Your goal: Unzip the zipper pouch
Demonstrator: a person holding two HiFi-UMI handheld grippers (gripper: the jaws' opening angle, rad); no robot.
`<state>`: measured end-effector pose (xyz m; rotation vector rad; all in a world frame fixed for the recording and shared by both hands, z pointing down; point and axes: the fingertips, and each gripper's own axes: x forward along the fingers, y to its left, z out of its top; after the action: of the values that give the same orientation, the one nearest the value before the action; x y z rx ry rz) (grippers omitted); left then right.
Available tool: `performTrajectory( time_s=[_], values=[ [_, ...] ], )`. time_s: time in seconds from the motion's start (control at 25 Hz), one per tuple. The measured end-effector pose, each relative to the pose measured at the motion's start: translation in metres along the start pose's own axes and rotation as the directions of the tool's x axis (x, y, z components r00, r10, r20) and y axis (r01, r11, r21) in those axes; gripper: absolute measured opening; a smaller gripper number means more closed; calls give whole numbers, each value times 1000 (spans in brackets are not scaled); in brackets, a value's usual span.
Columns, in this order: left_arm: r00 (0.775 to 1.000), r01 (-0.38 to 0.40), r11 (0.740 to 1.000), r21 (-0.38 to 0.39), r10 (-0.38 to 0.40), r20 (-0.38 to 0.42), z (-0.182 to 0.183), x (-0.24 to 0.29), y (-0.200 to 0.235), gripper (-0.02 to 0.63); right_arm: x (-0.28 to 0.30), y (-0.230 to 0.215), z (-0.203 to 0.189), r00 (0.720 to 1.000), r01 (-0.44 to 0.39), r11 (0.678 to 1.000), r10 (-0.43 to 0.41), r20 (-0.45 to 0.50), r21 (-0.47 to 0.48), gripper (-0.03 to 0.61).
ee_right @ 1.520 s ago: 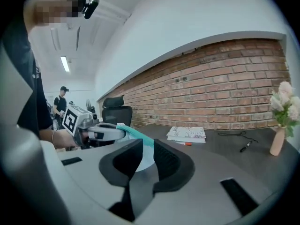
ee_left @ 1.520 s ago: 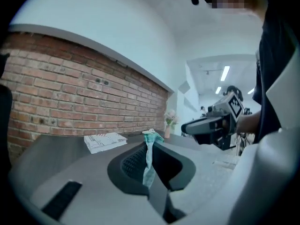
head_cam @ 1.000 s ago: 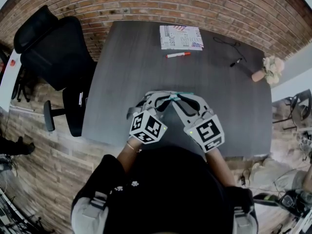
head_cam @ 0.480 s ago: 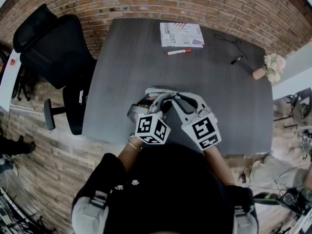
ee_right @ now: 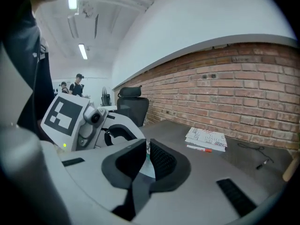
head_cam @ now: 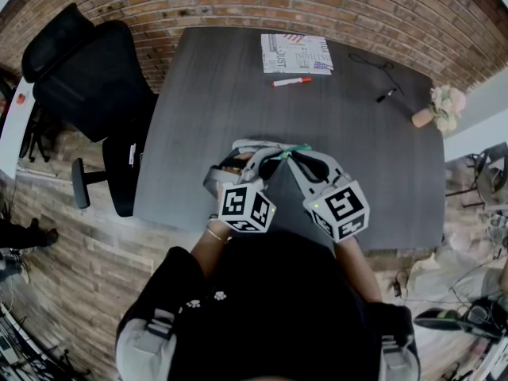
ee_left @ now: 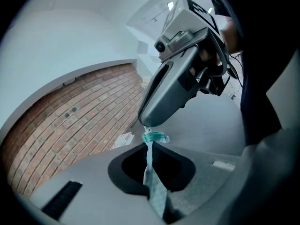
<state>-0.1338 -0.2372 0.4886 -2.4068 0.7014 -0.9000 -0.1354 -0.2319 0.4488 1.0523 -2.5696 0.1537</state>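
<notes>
Closing in over the last half second, the right gripper has its jaws narrowed to a slit, with a pale teal sliver pinched between the pads. From the left gripper view, the tip of the right gripper meets the teal pull tab at the top end of the pouch, so I judge that this grip is on the tab. The left gripper has its jaws together, clamped on the pouch's edge. The fabric rises from them as a thin upright strip to the tab just beyond.

Both grippers have stayed over the near edge of the table while the right jaws came shut. One end of the pouch is now anchored and the tab looks caught, so the pouch seems ready for the pull apart. No opened stretch of zipper can be made out yet.

Well beyond the jaws, at the far edge of the table, lies a printed booklet. Its heading is too small to read, and only red and blue striping shows. A red marker pen lies just on the near side of it. The marker cubes carry black-and-white squares and no words.
</notes>
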Motion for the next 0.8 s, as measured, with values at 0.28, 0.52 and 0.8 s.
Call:
performTrajectory(
  time_s=[0.28, 0.52, 0.8],
  values=[
    [1000, -12, 997, 75, 13, -19, 1, -1, -2, 9, 1, -1, -6, 1000, 4, 1000, -4, -20, 8, 20],
    [1000, -15, 998, 63, 16, -17, 2, -3, -3, 8, -1, -2, -7, 1000, -13, 998, 14, -5, 67, 5],
    [1000, -13, 999, 49, 14, -10, 4, -5, -4, 6, -4, -8, -11, 999, 14, 999, -13, -31, 36, 2]
  ],
)
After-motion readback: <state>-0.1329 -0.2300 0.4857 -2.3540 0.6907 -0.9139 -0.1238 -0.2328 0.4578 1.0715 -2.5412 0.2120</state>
